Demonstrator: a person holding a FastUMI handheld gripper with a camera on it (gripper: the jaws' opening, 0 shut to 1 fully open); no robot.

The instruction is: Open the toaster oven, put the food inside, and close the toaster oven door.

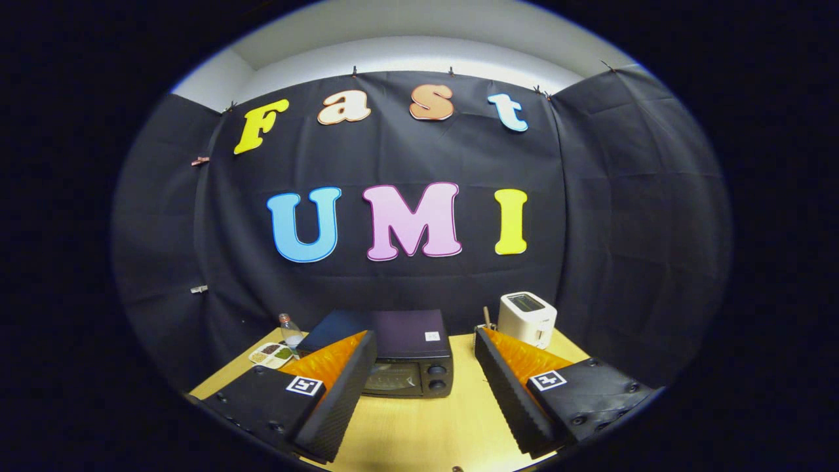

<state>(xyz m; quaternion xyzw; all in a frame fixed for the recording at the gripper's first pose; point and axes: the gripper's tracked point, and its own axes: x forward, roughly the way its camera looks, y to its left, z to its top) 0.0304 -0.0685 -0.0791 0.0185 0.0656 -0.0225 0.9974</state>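
The gripper (426,367) is hovering above the wooden worktop (426,426), its jaws standing wide open and holding nothing, with bare worktop showing in the gap between them. Just beyond the fingertips, a dark toaster oven (406,357) is sitting on the worktop against the black cloth wall, with its glass door (393,379) facing the gripper and looking closed. Two round knobs (437,377) are showing, one above the other, at the right end of its front. The left finger is partly covering the oven's left side.

To the left of the oven, beyond the left finger, a small tray of food (274,354) is lying on the worktop, with brownish and green items in it. A small clear bottle (289,330) is standing just behind the tray, upright, near the oven's left corner. On the other side, beyond the right finger, a white toaster (526,318) is standing at the back of the worktop, well apart from the oven.
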